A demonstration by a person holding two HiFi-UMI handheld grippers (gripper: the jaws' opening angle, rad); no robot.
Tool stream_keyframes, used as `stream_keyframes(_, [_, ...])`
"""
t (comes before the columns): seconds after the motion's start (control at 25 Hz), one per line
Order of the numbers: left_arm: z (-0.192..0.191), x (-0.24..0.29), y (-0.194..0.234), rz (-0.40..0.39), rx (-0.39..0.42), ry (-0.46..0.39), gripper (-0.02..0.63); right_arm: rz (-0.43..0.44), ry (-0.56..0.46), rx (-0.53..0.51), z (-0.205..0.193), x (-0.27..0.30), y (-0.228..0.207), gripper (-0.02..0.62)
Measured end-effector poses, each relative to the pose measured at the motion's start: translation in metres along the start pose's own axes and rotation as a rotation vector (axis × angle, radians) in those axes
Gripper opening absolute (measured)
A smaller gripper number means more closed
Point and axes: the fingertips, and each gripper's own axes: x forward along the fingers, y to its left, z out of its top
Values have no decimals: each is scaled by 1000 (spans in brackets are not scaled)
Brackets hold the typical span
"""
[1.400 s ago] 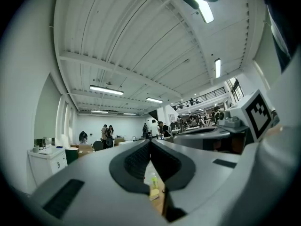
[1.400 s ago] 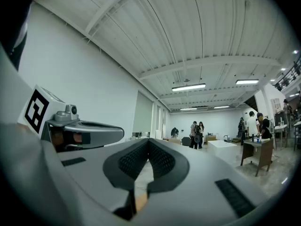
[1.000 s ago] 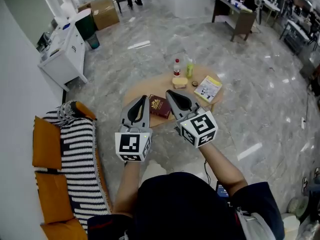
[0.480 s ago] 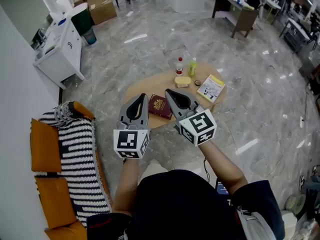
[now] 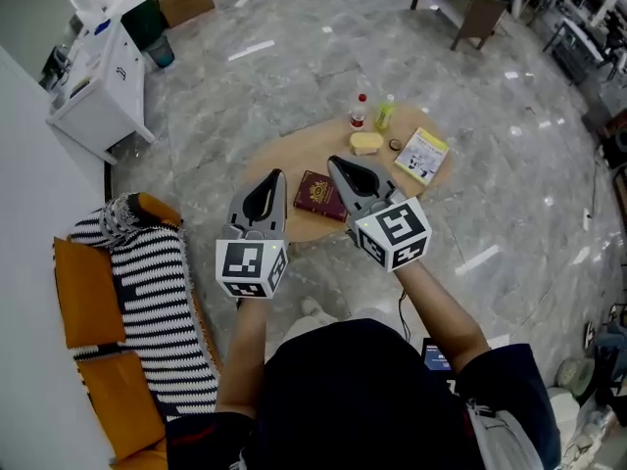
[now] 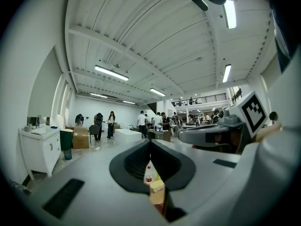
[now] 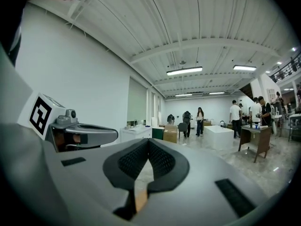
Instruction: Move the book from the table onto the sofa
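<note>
Maroon book, gold emblem, flat on round wooden table, near edge.

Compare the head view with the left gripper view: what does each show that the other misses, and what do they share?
Head view only: the striped sofa, the yellow booklet, and a clear look at the dark red book on the round table. A reddish sliver low in the left gripper view may be that book.
Left gripper view only: the ceiling lights and the balcony.
Both: the red-capped bottle, the yellow block, the white cabinet, the right gripper, and the left gripper, shut and empty.
</note>
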Motion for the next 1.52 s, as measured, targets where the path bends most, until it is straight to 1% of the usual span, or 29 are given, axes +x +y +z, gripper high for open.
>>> stream_keyframes(0.08, [-9,0,13,-5,-3,10,15,-12,22,0,-10,10,0,9])
stream_keyframes(0.28, [-23,5,32,11,-20,-8,15,-40,86,13,-38,25,-12,9])
stream_keyframes(0.52, [-45,23,39,19,-47,32,15,-41,127,25,-61,36,-28,9])
stream_keyframes(0.6, [-56,30,43,41,-55,57,15,-31,139,27,-68,42,-34,9])
stream_keyframes(0.72, [-74,44,50,69,-94,91,15,-10,173,21,-78,51,-45,9])
stream_keyframes(0.88, [-110,63,50,75,-142,143,15,15,223,29,-103,60,-63,9])
stream_keyframes(1.24, [-202,98,51,93,-211,278,15,74,345,70,-183,89,-94,9])
stream_keyframes(1.32, [-221,104,52,96,-221,304,15,91,369,72,-201,97,-95,9])
stream_keyframes(1.52, [-266,122,59,98,-225,335,15,108,416,75,-249,113,-106,9])
